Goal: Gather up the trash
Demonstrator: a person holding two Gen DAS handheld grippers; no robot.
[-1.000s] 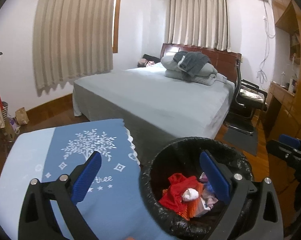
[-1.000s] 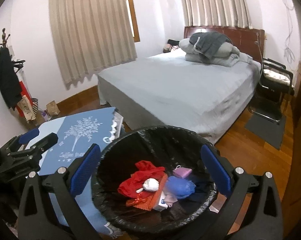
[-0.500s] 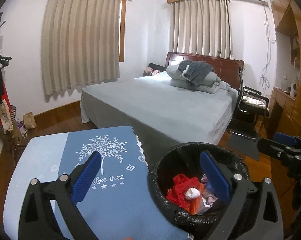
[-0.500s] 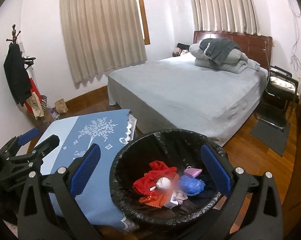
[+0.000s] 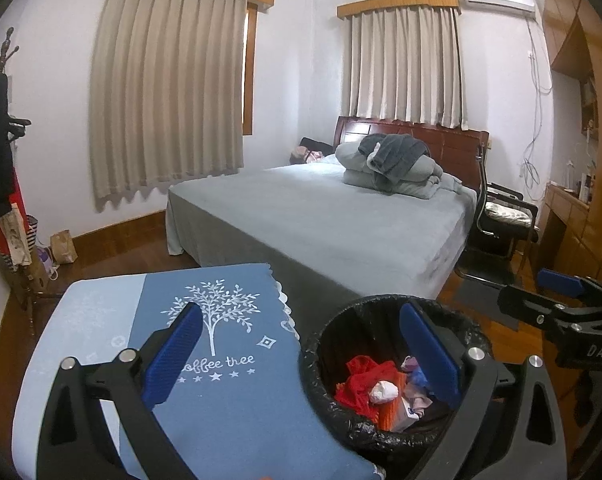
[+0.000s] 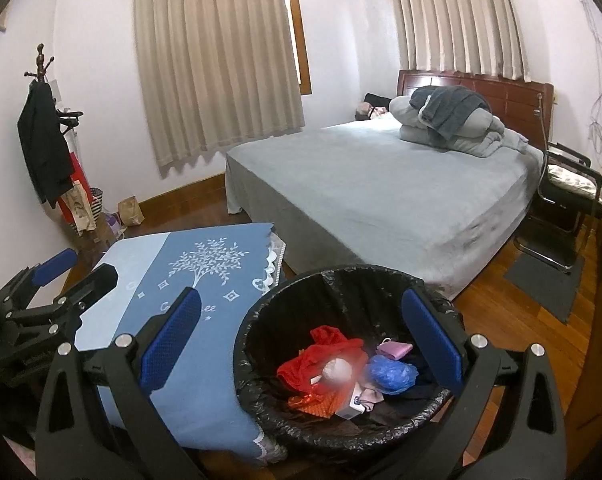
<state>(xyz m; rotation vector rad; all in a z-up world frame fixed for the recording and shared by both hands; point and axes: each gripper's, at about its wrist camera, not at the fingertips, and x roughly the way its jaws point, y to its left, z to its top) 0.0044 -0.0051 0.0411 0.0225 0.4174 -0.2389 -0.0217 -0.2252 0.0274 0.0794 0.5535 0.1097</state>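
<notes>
Presently both the left gripper [image 5: 301, 354] and right gripper [image 6: 299, 340] are hovering spread and empty above the black-lined trash bin [image 6: 269, 316], which is sitting at five o'clock of the blue-clothed table [image 5: 101, 312], holding red, white and blue scraps.

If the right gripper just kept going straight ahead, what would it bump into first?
Probably the bin: the right gripper is open, empty, and aimed near its far rim. Depth is unclear; if it clears that, the bed.
</notes>
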